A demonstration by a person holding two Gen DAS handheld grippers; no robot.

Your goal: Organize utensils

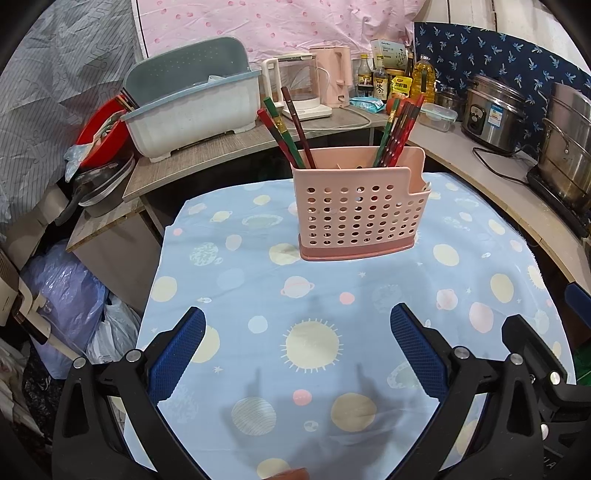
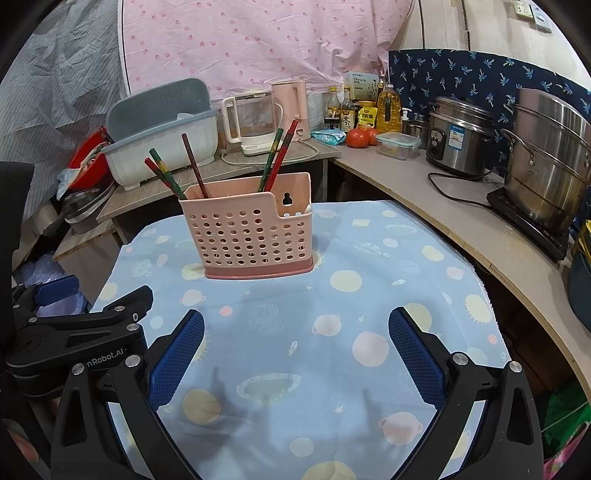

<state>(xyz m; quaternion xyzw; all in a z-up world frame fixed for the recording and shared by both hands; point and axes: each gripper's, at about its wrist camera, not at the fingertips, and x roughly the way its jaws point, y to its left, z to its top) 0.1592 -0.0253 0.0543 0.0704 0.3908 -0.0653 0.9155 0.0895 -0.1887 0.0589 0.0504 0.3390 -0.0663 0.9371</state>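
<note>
Left wrist view shows the room first: a pink dotted sheet (image 1: 280, 22) hangs behind the caddy (image 1: 358, 210), a counter (image 1: 480, 173) curves to its right with a steamer pot (image 1: 569, 147) and rice cooker (image 1: 491, 110), and a dish rack (image 1: 195, 103) sits on a low shelf to its left. Below the caddy spreads a blue planet-print cloth (image 1: 258, 288), bare of loose utensils as far as either view shows.

The caddy stands upright on the far part of that cloth. Chopsticks (image 1: 288, 129) lean in its left end, and a second bunch (image 1: 400, 129) leans toward its right.

Both tools hang near the cloth's near edge, well short of the caddy. The left gripper (image 1: 297, 325) is spread wide and empty; the right gripper (image 2: 295, 325) likewise, just to its right.

My judgement: the sorting looks finished or nearly so. If the two bunches are meant to be merged, the next move calls for reaching forward to pinch one stick near its top.
</note>
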